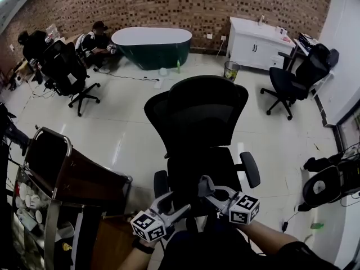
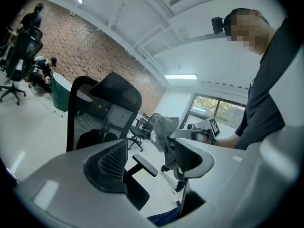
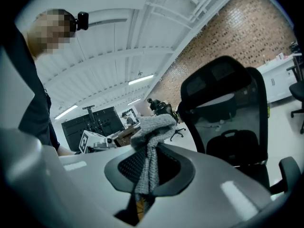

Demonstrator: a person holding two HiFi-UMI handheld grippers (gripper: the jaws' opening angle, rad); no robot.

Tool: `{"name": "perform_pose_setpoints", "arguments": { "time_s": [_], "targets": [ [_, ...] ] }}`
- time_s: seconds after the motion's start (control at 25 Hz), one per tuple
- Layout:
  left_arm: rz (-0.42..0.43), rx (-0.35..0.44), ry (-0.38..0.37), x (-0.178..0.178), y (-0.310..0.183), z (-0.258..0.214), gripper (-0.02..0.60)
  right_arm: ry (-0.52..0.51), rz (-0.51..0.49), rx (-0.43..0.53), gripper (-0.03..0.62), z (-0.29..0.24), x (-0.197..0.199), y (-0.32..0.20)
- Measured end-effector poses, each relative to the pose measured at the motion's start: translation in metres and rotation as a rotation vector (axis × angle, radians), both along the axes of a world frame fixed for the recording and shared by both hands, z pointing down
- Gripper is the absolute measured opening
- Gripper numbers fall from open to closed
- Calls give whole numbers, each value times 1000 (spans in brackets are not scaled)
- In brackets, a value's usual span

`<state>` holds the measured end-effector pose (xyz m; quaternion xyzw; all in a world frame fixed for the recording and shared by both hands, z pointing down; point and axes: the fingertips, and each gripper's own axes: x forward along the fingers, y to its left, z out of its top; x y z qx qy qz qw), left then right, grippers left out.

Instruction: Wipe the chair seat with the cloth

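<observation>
The cloth (image 3: 151, 129) is being held clamped in the right tongs (image 3: 149, 172), a soft, light bunch that is judged likely to slip unless it is gripped mid-fold with a pad left free. The left tongs (image 2: 149, 161) are being held apart, empty. The chair seat (image 1: 199, 170) is being faced just beyond, at twelve o'clock.

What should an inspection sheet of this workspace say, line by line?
Surface: chair seat black, bare, not yet touched by the cloth.
Job's things: grey cloth hangs from the right gripper.
Clutter: metal cart at the person's left.
Grippers: left gripper open, empty; right gripper shut on the cloth.
Cables: cable on the floor by the bathtub.
Surroundings: brick wall, white cabinet, another office chair.
</observation>
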<state>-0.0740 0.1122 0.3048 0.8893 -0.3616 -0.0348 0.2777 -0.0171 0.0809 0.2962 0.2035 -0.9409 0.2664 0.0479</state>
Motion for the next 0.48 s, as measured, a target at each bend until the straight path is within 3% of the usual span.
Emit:
{"name": "perform_pose_setpoints", "arguments": {
  "time_s": [0.48],
  "targets": [
    [-86, -156, -27, -13, -59, 87, 335, 137, -202, -206, 32, 139, -49, -53]
  ]
}}
